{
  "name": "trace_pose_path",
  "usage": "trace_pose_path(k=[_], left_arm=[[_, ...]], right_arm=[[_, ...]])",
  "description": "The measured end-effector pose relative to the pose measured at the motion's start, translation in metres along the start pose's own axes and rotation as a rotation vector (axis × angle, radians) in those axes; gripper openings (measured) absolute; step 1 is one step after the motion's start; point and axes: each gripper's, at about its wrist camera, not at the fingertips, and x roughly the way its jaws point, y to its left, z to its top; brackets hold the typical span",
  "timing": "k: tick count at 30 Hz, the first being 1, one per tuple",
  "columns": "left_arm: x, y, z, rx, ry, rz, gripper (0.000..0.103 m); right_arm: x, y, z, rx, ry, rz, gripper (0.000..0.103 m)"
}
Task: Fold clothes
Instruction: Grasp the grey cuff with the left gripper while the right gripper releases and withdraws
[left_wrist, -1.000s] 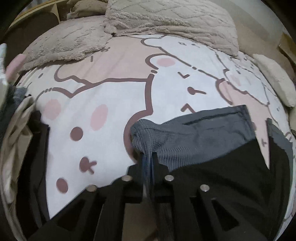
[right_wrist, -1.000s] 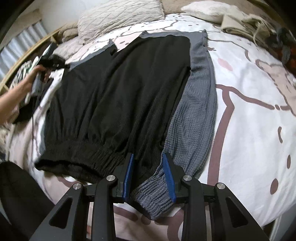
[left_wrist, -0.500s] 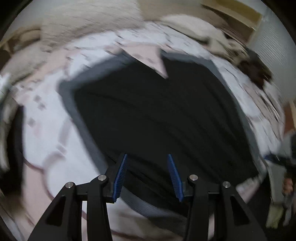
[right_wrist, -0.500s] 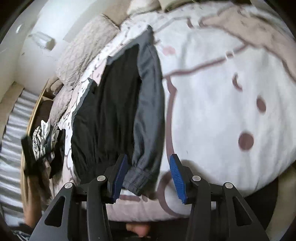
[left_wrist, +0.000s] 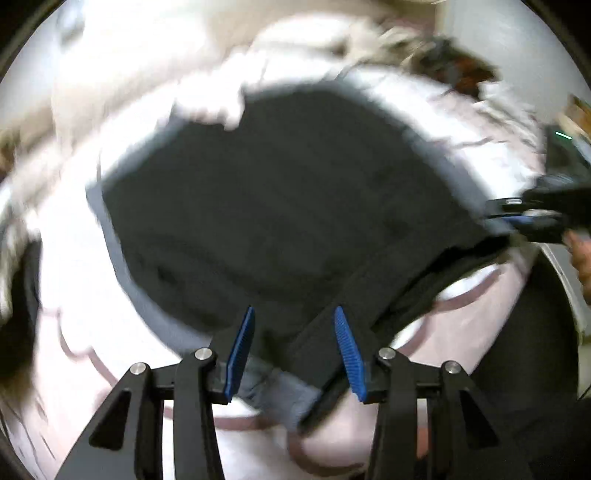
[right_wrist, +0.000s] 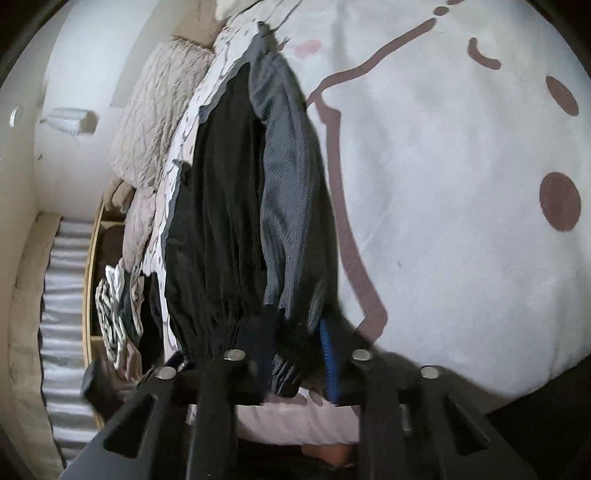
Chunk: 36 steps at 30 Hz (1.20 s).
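Black-and-grey sweater (left_wrist: 280, 206) laid flat on the bed (left_wrist: 74, 295), its hem at the near edge and its long axis running away toward the pillows (right_wrist: 155, 110) at the far edge. A grey sleeve (right_wrist: 291, 192) lies folded lengthwise along the right side of the body. The ribbed hem corner on the left side (left_wrist: 284, 391) sits directly between the blue pads (left_wrist: 240, 350) of the left gripper (left_wrist: 291, 350), whose fingers are spread and touch no cloth (this view is motion-blurred, so contact with the fabric beneath cannot be ruled out entirely). The right gripper (right_wrist: 295, 354) is at the opposite hem corner, its fingers closed in on the bunched black rib and grey cuff; it appears to pinch the sweater there, though the gathered cloth hides most of the pads. Judgement: the coming fold likely carries the hem up the long axis toward the collar, so both grippers must hold matching corners; the left is the nearer to its corner but has yet to grip it. A pile of other clothes (right_wrist: 118, 317) lies past the left edge of the bed.
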Motion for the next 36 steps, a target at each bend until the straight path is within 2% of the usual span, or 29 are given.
trace_pose_path(k=[4, 8, 13, 19, 20, 21, 22, 27, 30, 31, 32, 33, 34, 36], left_arm=[[-0.022, -0.058, 0.009, 0.178, -0.182, 0.027, 0.045], [-0.006, -0.098, 0.018, 0.305, -0.244, 0.011, 0.045], [0.013, -0.136, 0.033, 0.408, -0.303, 0.048, 0.045], [0.032, -0.140, 0.053, 0.397, -0.303, 0.088, 0.043], [0.035, -0.139, 0.054, 0.395, -0.295, 0.092, 0.039], [0.039, -0.137, 0.055, 0.390, -0.280, 0.093, 0.025], [0.044, -0.135, 0.055, 0.382, -0.261, 0.092, 0.018], [0.051, -0.118, 0.056, 0.311, -0.211, 0.038, 0.012], [0.050, -0.113, 0.058, 0.276, -0.206, 0.011, 0.012], [0.048, -0.111, 0.059, 0.262, -0.210, 0.004, 0.012], [0.046, -0.109, 0.060, 0.246, -0.212, -0.005, 0.012], [0.044, -0.106, 0.061, 0.226, -0.214, -0.017, 0.012], [0.042, -0.102, 0.062, 0.204, -0.218, -0.026, 0.012], [0.040, -0.095, 0.065, 0.166, -0.225, -0.038, 0.012]], right_arm=[[-0.005, 0.008, 0.003, 0.021, 0.024, 0.035, 0.016], [-0.011, 0.024, 0.008, 0.007, 0.031, 0.088, 0.015], [-0.015, 0.041, 0.012, -0.046, 0.039, 0.106, 0.014], [-0.013, 0.053, 0.013, -0.085, 0.079, 0.112, 0.014], [-0.013, 0.053, 0.014, -0.089, 0.086, 0.114, 0.014], [-0.013, 0.054, 0.014, -0.093, 0.091, 0.115, 0.014], [-0.013, 0.054, 0.014, -0.102, 0.094, 0.111, 0.014], [-0.011, 0.062, 0.015, -0.171, 0.117, 0.085, 0.014], [-0.014, 0.072, 0.020, -0.260, 0.107, 0.015, 0.015], [-0.020, 0.073, 0.027, -0.280, 0.070, -0.012, 0.022], [-0.027, 0.073, 0.040, -0.285, 0.025, -0.026, 0.055], [-0.034, 0.073, 0.052, -0.289, -0.020, -0.040, 0.074], [-0.040, 0.073, 0.067, -0.293, -0.064, -0.050, 0.083], [-0.046, 0.073, 0.108, -0.299, -0.141, -0.052, 0.082]])
